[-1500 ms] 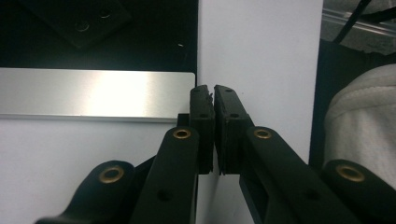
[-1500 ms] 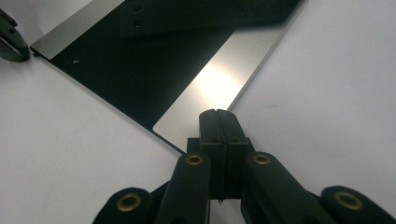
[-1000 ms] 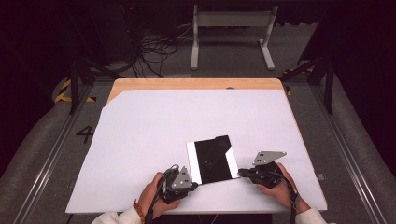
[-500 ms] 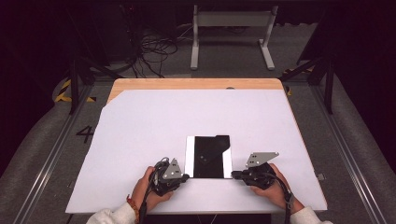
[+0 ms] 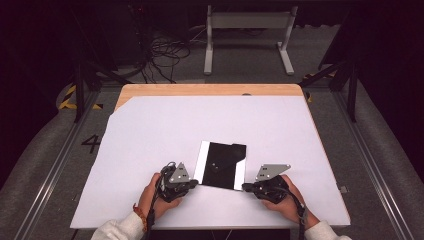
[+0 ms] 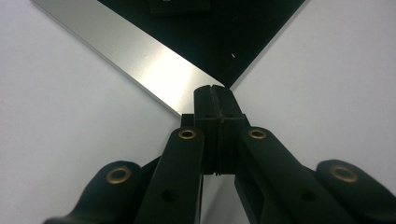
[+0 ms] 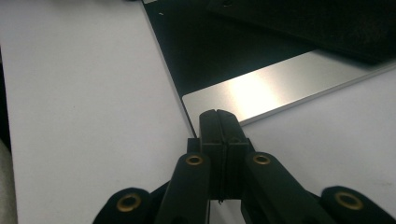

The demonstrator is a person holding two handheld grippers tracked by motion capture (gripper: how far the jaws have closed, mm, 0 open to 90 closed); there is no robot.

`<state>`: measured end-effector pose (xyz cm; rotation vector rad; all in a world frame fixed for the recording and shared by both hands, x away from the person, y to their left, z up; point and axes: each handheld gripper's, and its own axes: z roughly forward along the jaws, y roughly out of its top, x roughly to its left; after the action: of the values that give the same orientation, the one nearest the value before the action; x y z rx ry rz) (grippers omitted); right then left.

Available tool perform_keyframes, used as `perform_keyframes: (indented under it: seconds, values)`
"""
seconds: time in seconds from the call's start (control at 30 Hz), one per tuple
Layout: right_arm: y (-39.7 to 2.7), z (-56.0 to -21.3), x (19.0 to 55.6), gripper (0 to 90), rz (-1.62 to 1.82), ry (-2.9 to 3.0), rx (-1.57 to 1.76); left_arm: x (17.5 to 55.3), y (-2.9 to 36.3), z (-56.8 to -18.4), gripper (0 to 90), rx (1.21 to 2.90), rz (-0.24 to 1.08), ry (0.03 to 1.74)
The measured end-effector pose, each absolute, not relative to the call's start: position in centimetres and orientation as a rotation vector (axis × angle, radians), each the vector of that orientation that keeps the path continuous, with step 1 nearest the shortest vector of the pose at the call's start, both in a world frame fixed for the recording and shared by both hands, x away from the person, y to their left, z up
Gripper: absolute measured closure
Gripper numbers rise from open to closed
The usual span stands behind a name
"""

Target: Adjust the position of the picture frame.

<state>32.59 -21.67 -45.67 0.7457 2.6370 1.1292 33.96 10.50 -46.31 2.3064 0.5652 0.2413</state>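
A: Item, black plate [image 6: 219, 42] with silver bands: in the left gripper view, cut off by the top edge; near corner hidden behind the closed left tongs [image 6: 215, 89].

B: Right gripper view?

A: Plate cut off top and right; corner hidden behind the closed right tongs [image 7: 218, 114]. Contact at either corner: cannot tell.

B: High view?

A: Small marks on the plate's black face [image 5: 216, 165]: too small to identify.

A white sheet [image 5: 150, 150] covers the wooden worktop [image 5: 200, 90]; a black plate [image 5: 223, 165] with silver edges lies flat on it, between the grippers.
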Motion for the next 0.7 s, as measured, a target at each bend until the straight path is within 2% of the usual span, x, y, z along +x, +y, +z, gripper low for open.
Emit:
perform_keyframes:
  seconds: [0.33, 0.7]
  values:
    - [-21.7, -45.3, 33.5, 90.0, 1.103, 2.616, 0.728, 34.2, 10.5, -46.3, 89.7, 2.308, 0.254, 0.554]
    - [-24.3, -43.3, 39.4, 90.0, 1.162, 2.374, 0.914, 34.2, 10.4, -46.3, 89.8, 2.304, 0.255, 0.56]
